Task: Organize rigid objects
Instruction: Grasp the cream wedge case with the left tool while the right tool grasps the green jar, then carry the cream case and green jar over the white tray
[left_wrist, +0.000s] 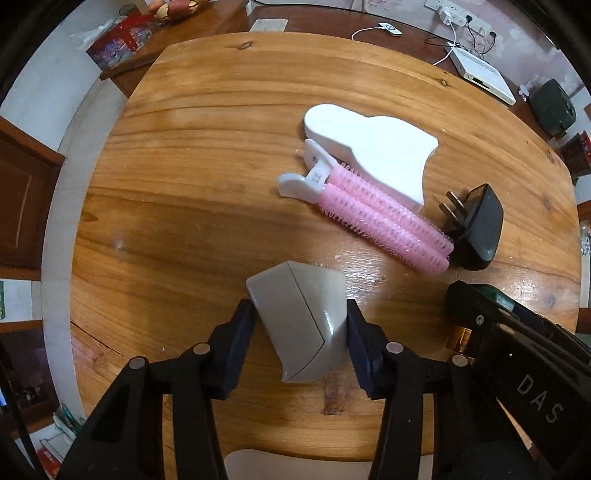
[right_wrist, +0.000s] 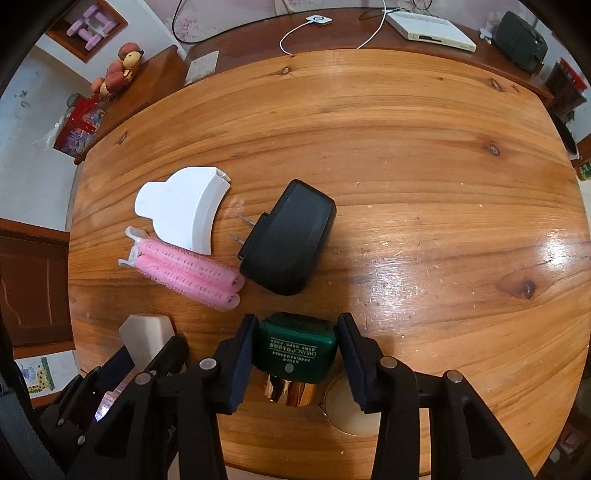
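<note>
My left gripper (left_wrist: 301, 325) is shut on a grey wedge-shaped plastic piece (left_wrist: 301, 325), its pads pressing both sides, just above the wooden table (left_wrist: 203, 166). My right gripper (right_wrist: 297, 343) is shut on a green bottle with a gold cap (right_wrist: 297, 349); that gripper shows at the right edge of the left wrist view (left_wrist: 517, 343). A white plastic piece (left_wrist: 373, 151) (right_wrist: 184, 206), a pink hair-roller clip (left_wrist: 373, 218) (right_wrist: 184, 269) and a black plug adapter (left_wrist: 476, 225) (right_wrist: 288, 240) lie grouped on the table. The grey piece and the left gripper show at lower left in the right wrist view (right_wrist: 144, 336).
A dark side table behind holds a white router box (right_wrist: 430, 29), cables and a charging pad (right_wrist: 319, 19). A red box (left_wrist: 120, 42) and a plush toy (right_wrist: 118, 70) sit on a cabinet at far left. A round inset (right_wrist: 354, 413) lies in the table under the right gripper.
</note>
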